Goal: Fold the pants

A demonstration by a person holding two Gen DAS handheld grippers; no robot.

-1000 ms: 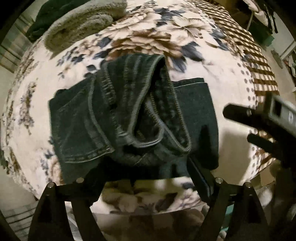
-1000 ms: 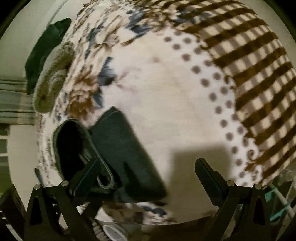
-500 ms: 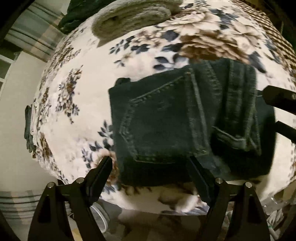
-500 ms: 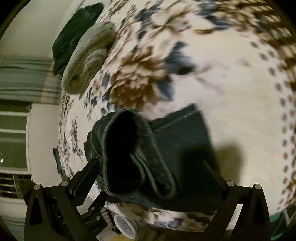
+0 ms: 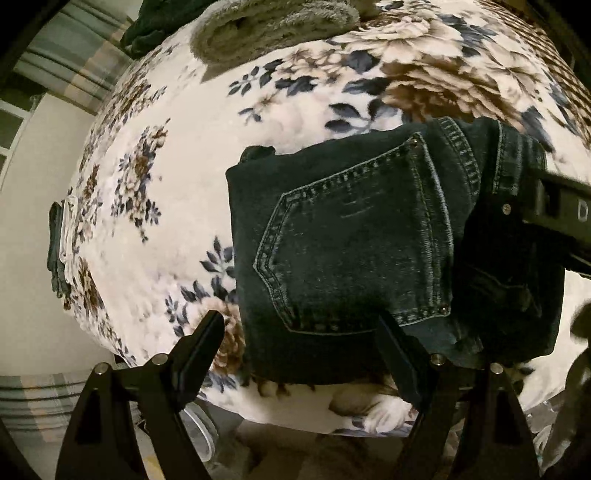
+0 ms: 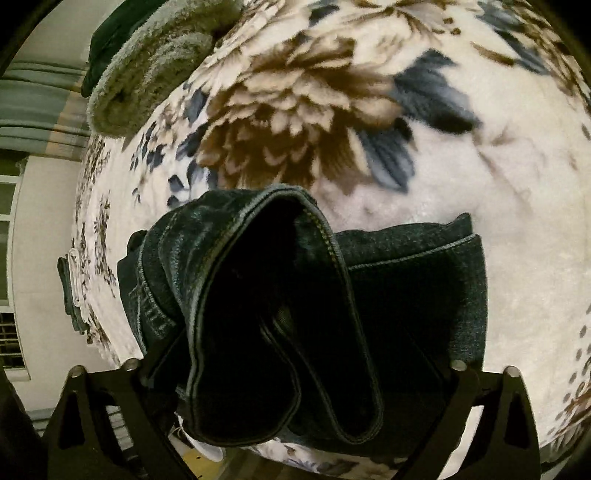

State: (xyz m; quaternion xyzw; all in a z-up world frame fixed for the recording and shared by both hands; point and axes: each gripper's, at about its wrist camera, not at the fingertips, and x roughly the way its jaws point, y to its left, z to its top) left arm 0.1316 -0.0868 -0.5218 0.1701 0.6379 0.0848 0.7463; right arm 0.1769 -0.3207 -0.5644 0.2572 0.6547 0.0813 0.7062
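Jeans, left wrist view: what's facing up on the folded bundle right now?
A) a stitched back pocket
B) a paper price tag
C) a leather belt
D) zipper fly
A: the jeans lie folded on the floral blanket with a stitched back pocket facing up, rivets at its corners; no fly, belt or tag shows there.

Both wrist views steeply downward, close over the same folded jeans [image 5: 362, 240] on the floral blanket [image 6: 424, 199].

A floral-blanketed bed [image 5: 177, 206] is carrying folded dark jeans [image 5: 354, 236] between the left jaws, a rolled grey towel [image 5: 273, 26] lying beyond.
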